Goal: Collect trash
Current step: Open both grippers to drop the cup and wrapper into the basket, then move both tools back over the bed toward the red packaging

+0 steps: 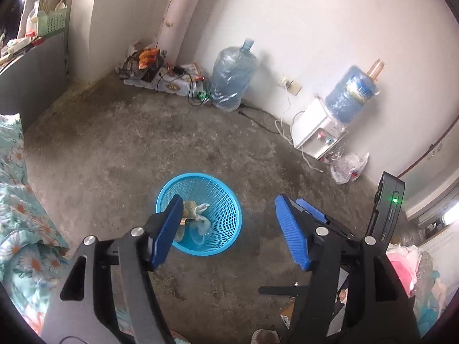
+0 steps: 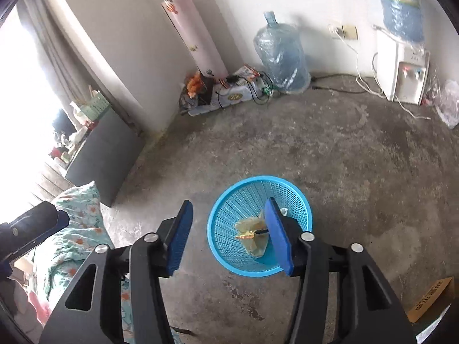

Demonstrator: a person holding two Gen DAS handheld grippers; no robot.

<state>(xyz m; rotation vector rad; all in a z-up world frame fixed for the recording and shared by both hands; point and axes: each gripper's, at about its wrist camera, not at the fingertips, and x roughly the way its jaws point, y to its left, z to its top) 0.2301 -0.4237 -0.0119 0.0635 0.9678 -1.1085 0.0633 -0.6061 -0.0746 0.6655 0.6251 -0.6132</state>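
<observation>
— Over by the bed [image 1: 20, 200] on the left, is any rubbish lying about?

— None that I can make out there. The left hand-held gripper [image 1: 229, 229] hangs above the concrete floor [image 1: 143, 143] with its jaws spread wide and nothing between them.

— And the trash itself?

— Down inside the blue basket [image 2: 226, 261], which stands on the floor below both tools: crumpled yellowish wrappers [image 2: 252, 226], and what looks like a clear plastic piece [image 1: 200, 229], though the mesh and the blur make that hard to call.

— The other tool?

— The right hand-held gripper [image 2: 229, 235] is likewise open and empty, poised over the basket.

— So the job is finished?

— I'd judge this load is delivered. Further right, beside the water dispenser [image 1: 318, 132] against the wall, a crumpled plastic bag [image 1: 348, 167] lies on the floor; that may be left to collect.
</observation>
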